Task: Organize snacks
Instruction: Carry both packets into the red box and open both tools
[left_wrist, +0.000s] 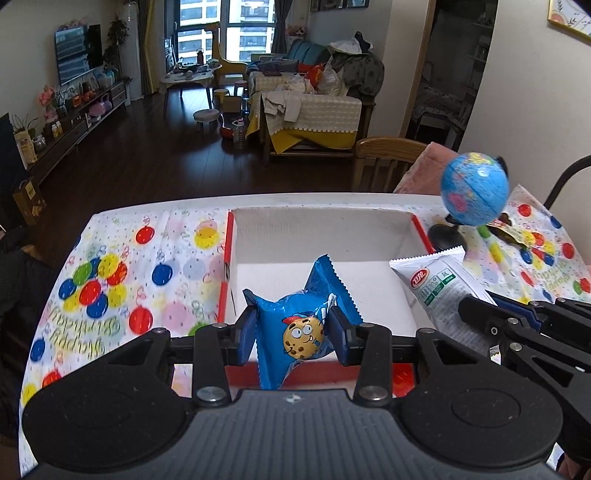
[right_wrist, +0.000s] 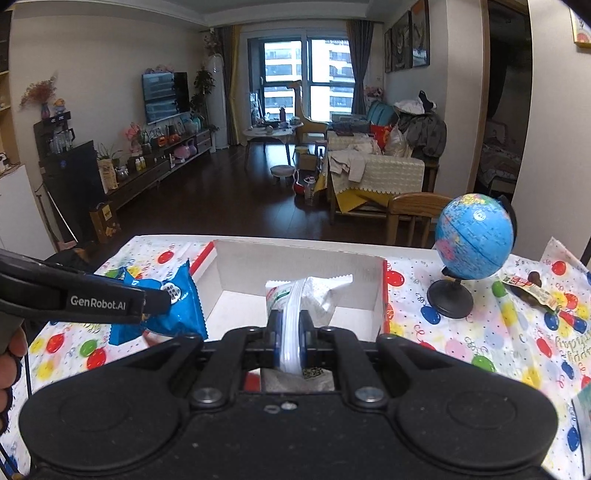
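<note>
The left gripper (left_wrist: 291, 328) pinches a blue cookie packet (left_wrist: 295, 325) over the white box (left_wrist: 321, 232) on a balloon-print table (left_wrist: 122, 273). The right gripper (right_wrist: 290, 334), jaws pressed together, clamps a white packet (right_wrist: 314, 291), apparently above the same box.

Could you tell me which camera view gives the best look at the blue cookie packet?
The left wrist view: the blue cookie packet sits centred between the left tool pads, its cartoon cookie facing the camera. The right wrist view shows the packet only sideways at the left edge, partly hidden by that tool's finger.
</note>
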